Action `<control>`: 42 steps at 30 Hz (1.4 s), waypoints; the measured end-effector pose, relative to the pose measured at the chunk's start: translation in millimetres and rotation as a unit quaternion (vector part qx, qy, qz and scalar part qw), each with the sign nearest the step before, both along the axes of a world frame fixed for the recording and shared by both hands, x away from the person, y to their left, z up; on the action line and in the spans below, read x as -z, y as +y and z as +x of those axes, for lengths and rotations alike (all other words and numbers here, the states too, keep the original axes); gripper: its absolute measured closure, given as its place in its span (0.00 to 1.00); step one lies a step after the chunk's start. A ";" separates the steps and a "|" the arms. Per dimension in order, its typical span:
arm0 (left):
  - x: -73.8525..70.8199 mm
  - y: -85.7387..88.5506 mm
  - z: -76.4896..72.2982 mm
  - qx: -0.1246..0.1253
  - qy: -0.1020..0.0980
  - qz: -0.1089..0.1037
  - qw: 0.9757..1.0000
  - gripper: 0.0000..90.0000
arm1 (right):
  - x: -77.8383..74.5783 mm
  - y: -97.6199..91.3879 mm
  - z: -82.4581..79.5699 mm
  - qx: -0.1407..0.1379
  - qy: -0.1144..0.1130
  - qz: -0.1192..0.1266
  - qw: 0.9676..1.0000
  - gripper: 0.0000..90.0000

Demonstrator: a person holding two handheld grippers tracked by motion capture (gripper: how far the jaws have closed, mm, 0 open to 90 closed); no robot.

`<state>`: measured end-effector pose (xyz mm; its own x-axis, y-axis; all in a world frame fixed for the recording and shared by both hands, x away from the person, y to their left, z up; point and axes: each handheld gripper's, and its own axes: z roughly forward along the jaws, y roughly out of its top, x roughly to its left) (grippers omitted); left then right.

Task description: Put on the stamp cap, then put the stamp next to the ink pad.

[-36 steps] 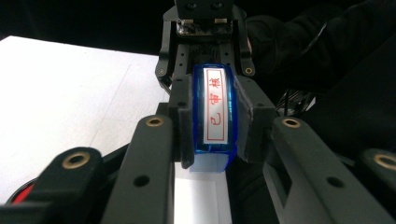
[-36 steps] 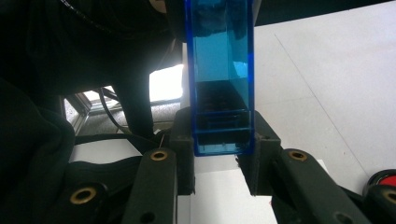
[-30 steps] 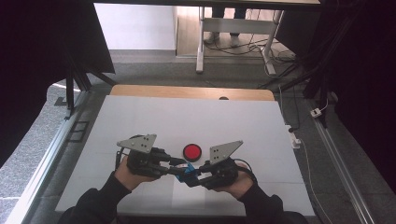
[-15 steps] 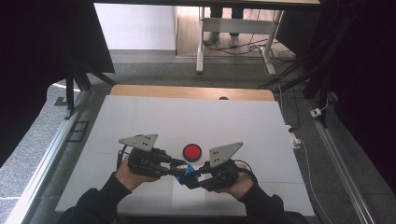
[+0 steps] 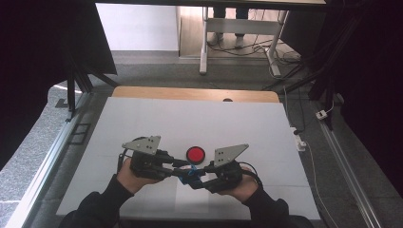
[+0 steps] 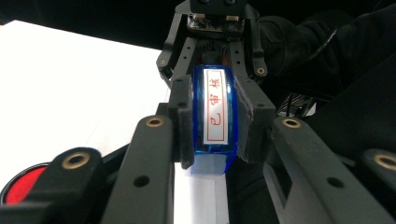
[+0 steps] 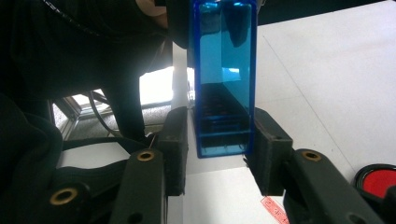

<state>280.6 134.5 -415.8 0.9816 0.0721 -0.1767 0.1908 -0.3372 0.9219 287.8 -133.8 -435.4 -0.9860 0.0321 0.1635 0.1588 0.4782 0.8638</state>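
Note:
A blue see-through stamp (image 5: 191, 172) with a white label and red characters (image 6: 215, 107) hangs low over the white table, between both grippers. My left gripper (image 5: 184, 168) comes in from the left and is shut on it, pads pressed on both of its sides (image 6: 215, 119). My right gripper (image 5: 197, 178) faces it from the right. Its jaws have just been opening, and the stamp's clear blue body (image 7: 224, 93) stands between them with a thin gap at the left pad (image 7: 177, 140). A round red ink pad (image 5: 195, 154) lies just beyond the stamp.
The white table top (image 5: 199, 118) reaches to a wooden edge strip (image 5: 195, 94) at the back. A small red-printed slip (image 7: 275, 207) lies on the table under my right gripper. Dark frames and cables stand on the floor around the table.

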 end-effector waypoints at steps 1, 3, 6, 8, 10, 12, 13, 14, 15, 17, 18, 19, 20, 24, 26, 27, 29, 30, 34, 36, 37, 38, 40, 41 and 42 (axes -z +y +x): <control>-0.7 0.4 -0.5 -0.003 -0.002 0.000 1.000 0.79 | -0.1 -0.3 0.1 0.002 -0.002 0.000 1.000 0.65; -1.9 0.9 -1.2 -0.006 -0.004 0.000 1.000 0.79 | -0.1 -0.9 0.0 0.006 -0.002 -0.002 1.000 0.64; -3.6 1.2 -2.5 -0.011 -0.010 0.003 1.000 0.79 | 0.1 -1.8 -0.2 0.015 -0.002 -0.002 1.000 0.62; -4.7 1.3 -3.3 -0.014 -0.013 0.006 1.000 0.79 | -0.1 -2.4 -0.3 0.019 -0.002 -0.003 1.000 0.60; -5.7 1.5 -4.0 -0.018 -0.016 0.009 1.000 0.79 | -0.6 -3.4 -0.2 0.023 -0.006 -0.006 1.000 0.59; -6.8 1.9 -4.6 -0.022 -0.019 0.012 1.000 0.79 | -0.7 -4.4 0.0 0.030 -0.007 -0.006 1.000 0.57; -7.4 2.2 -5.0 -0.024 -0.020 0.013 0.999 0.79 | -0.8 -4.9 0.2 0.033 -0.009 -0.007 0.999 0.56; -8.1 2.6 -5.3 -0.027 -0.022 0.013 0.999 0.79 | -0.7 -5.5 0.1 0.037 -0.011 -0.008 0.999 0.55; -8.5 2.9 -5.3 -0.028 -0.022 0.013 0.999 0.79 | -1.0 -6.5 0.2 0.040 -0.011 -0.012 0.999 0.54; -9.6 4.1 -5.6 -0.033 -0.023 0.014 0.999 0.79 | -1.0 -7.6 -0.3 0.048 -0.013 -0.014 0.999 0.53; -10.1 4.6 -5.7 -0.036 -0.024 0.014 0.999 0.79 | -1.0 -8.4 -0.5 0.052 -0.014 -0.015 0.998 0.51; -10.6 5.4 -5.6 -0.038 -0.024 0.015 0.999 0.79 | -1.2 -9.1 -0.8 0.057 -0.014 -0.017 0.998 0.49; -11.0 6.1 -5.5 -0.040 -0.024 0.015 0.999 0.79 | -1.3 -9.8 -0.8 0.061 -0.014 -0.018 0.998 0.48; -12.2 8.3 -5.2 -0.053 -0.026 0.019 0.998 0.79 | -1.1 -12.0 -0.9 0.079 -0.014 -0.021 0.997 0.40; -12.4 9.4 -5.1 -0.060 -0.028 0.023 0.998 0.79 | -1.0 -13.2 -0.7 0.087 -0.012 -0.023 0.996 0.37; -12.5 9.9 -5.0 -0.064 -0.027 0.025 0.997 0.79 | -0.8 -13.6 -0.4 0.091 -0.013 -0.022 0.996 0.35; -12.7 10.9 -4.9 -0.071 -0.028 0.029 0.997 0.79 | -0.9 -14.7 0.1 0.100 -0.012 -0.022 0.995 0.32; -12.9 11.4 -4.8 -0.074 -0.029 0.030 0.996 0.79 | -1.1 -15.4 0.1 0.104 -0.014 -0.022 0.994 0.31; -13.6 13.7 -4.5 -0.090 -0.031 0.039 0.995 0.79 | -1.0 -17.2 -0.7 0.118 -0.020 -0.029 0.992 0.29; -13.8 14.5 -4.3 -0.096 -0.031 0.043 0.994 0.79 | -0.9 -18.1 -1.2 0.122 -0.020 -0.031 0.992 0.28; -13.8 15.0 -4.2 -0.099 -0.031 0.044 0.994 0.79 | -0.6 -18.5 -1.5 0.124 -0.021 -0.030 0.992 0.28; -13.8 15.4 -4.2 -0.101 -0.031 0.045 0.993 0.79 | -0.8 -19.1 -1.7 0.126 -0.022 -0.031 0.991 0.27; -13.8 16.2 -4.0 -0.108 -0.032 0.048 0.993 0.79 | -1.0 -20.4 -2.1 0.129 -0.022 -0.034 0.991 0.26; -13.8 16.8 -3.7 -0.109 -0.032 0.050 0.992 0.79 | -1.1 -21.0 -2.3 0.132 -0.023 -0.035 0.990 0.26; -13.7 17.2 -3.6 -0.112 -0.032 0.051 0.992 0.79 | -0.9 -21.5 -2.5 0.135 -0.023 -0.035 0.990 0.25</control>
<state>276.9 151.7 -402.1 0.9482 0.3031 -0.0947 0.2130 -0.3860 0.8976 285.3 -155.3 -434.5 -0.9464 0.3052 0.1060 0.2496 0.4824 0.8396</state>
